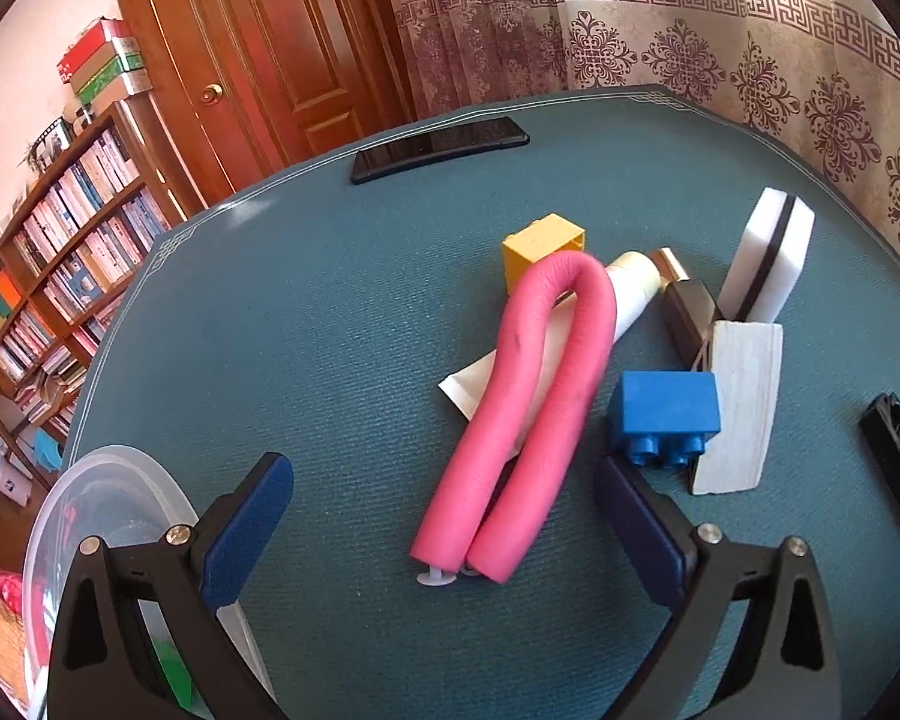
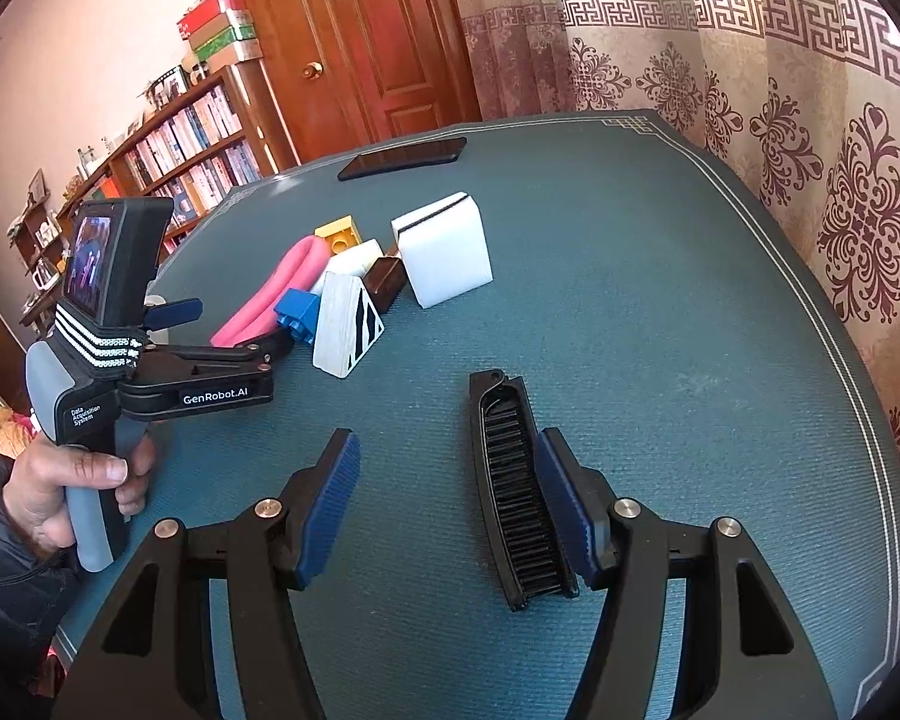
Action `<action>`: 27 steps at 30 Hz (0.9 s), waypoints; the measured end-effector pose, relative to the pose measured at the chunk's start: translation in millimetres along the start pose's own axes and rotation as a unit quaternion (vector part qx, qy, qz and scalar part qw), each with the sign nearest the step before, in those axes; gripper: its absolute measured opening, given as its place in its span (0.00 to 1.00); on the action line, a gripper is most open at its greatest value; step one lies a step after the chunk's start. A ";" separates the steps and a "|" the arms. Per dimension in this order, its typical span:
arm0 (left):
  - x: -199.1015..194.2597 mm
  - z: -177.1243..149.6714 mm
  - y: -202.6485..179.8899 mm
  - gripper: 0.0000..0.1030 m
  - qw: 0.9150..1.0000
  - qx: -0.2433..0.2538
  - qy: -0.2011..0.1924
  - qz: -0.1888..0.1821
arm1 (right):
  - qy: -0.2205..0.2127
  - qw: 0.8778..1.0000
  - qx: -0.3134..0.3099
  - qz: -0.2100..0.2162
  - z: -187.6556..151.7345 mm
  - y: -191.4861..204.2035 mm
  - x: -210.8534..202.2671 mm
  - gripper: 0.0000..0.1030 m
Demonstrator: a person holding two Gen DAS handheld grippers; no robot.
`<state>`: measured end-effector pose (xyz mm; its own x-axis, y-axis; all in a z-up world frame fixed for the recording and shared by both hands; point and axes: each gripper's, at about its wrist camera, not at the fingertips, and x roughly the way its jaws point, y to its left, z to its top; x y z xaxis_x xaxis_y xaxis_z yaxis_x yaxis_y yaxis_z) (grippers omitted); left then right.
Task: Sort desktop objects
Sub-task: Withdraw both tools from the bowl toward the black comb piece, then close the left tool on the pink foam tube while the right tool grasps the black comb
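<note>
The left hand-held gripper (image 1: 444,501) stood wide open and empty, its blue pads either side of the bent pink foam tube (image 1: 525,414) on the teal tabletop (image 1: 306,312). The right hand-held gripper (image 2: 447,495) was open too, its right pad touching the black plastic comb (image 2: 516,492). A blue toy brick (image 1: 666,414) lay just beside the tube.

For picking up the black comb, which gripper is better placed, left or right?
Right. The right gripper is open with the black comb beside its right finger; the left gripper faces the pink foam roller.
</note>
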<state>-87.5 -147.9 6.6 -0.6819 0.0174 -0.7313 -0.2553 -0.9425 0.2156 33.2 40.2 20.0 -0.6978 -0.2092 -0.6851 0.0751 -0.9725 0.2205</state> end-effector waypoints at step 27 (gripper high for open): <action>-9.5 -5.0 -2.0 0.47 0.998 -0.037 -0.004 -0.048 | 0.009 1.000 0.009 -0.028 -2.1 -8.4 4.8 0.62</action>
<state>-77.1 -147.9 9.9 -0.6623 0.1116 -0.7409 -0.2690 -0.9583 0.0962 30.7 47.1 13.3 -0.6874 -0.1570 -0.7091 0.0235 -0.9806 0.1944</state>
